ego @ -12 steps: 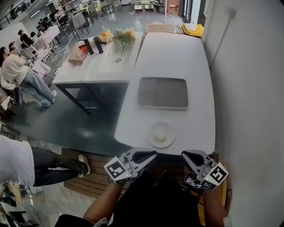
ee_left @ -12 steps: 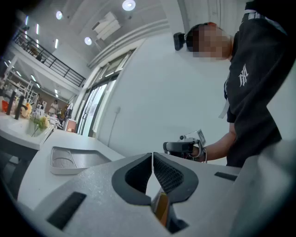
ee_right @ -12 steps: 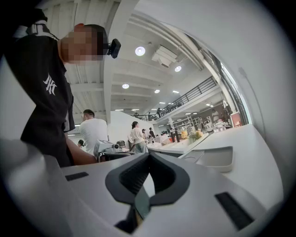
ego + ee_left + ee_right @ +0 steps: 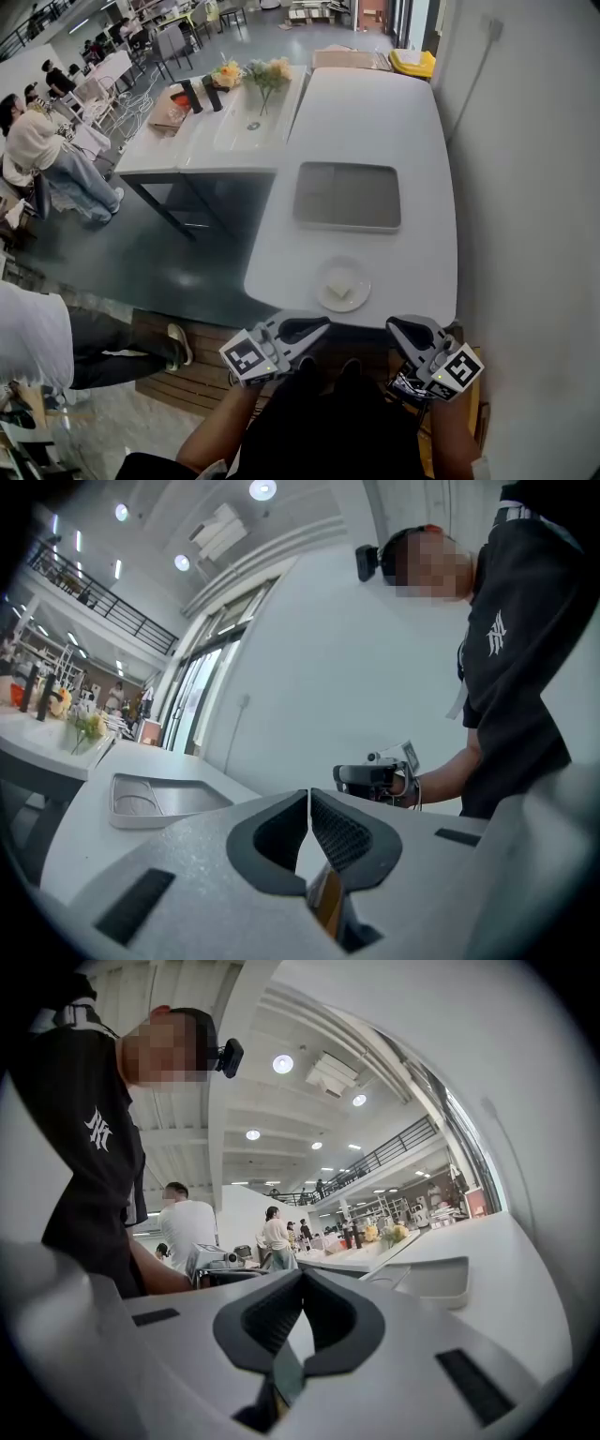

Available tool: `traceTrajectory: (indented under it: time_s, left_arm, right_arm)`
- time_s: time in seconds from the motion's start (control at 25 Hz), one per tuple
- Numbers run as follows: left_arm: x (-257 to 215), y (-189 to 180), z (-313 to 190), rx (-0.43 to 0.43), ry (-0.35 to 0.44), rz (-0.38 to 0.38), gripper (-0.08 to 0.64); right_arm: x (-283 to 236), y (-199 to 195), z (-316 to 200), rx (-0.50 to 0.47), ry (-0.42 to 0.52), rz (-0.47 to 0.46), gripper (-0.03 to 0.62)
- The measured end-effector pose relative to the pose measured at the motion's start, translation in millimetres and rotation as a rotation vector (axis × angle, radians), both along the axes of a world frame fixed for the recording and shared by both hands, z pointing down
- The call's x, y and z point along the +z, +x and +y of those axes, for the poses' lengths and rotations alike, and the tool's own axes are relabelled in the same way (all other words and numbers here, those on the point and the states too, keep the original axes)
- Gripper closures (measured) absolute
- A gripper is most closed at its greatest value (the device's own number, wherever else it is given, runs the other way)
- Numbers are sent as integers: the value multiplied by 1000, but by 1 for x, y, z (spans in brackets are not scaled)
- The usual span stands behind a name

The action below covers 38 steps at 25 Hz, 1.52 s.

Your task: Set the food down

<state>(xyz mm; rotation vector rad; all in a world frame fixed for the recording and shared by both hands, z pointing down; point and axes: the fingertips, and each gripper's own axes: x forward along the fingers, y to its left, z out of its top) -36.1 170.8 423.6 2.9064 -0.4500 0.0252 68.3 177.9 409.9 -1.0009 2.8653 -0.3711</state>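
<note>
Grey and both closed on nothing, the left tool [image 4: 319, 325] and right tool [image 4: 394, 327] hang near the small round white plate [image 4: 323, 298], where the pale food block [image 4: 341, 288] lies. The set-down looks done; next calls only for standing clear.

The food [image 4: 341, 290] on the plate [image 4: 361, 278], ahead of both pairs of fingers, was a pale block too small to tell its kind. In the left gripper view the left gripper [image 4: 309, 797] hid that plate and covered the near corner of the tray [image 4: 150, 803], left of its fingers [image 4: 349, 834]. The right gripper [image 4: 302, 1277] likewise covered part of the tray, right of its fingers [image 4: 330, 1321].
</note>
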Motion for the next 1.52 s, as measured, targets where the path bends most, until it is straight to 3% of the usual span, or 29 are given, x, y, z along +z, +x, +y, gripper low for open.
traceTrajectory:
  time_s: [0.12, 0.4, 0.44, 0.52, 0.8, 0.92, 1.12, 1.32, 1.52]
  left_arm:
    - [3, -1, -3, -13, -9, -8, 552]
    - [30, -11, -19, -48, -81, -30, 552]
    - [32, -10, -23, -53, -94, -37, 552]
    - [38, -9, -29, -62, -126, -49, 551]
    - [59, -12, -46, -119, -195, -106, 518]
    - [74, -17, -57, -122, -209, -139, 466]
    - [95, -21, -84, -105, -158, -215, 466]
    - [107, -35, -110, -109, -158, -234, 446]
    - [124, -46, -129, -100, -170, -290, 410]
  right_arm:
    - [0, 7, -3, 2, -3, -18, 588]
    - [19, 33, -22, 9, -130, -36, 584]
    - [21, 38, -25, 4, -147, -35, 577]
    - [26, 49, -30, -10, -185, -41, 494]
    - [49, 71, -45, -22, -288, -46, 489]
    - [61, 66, -59, -24, -318, -58, 489]
    - [79, 45, -87, -28, -355, -48, 487]
    - [94, 26, -109, -2, -401, -12, 461]
    - [120, 16, -123, 55, -507, 27, 454]
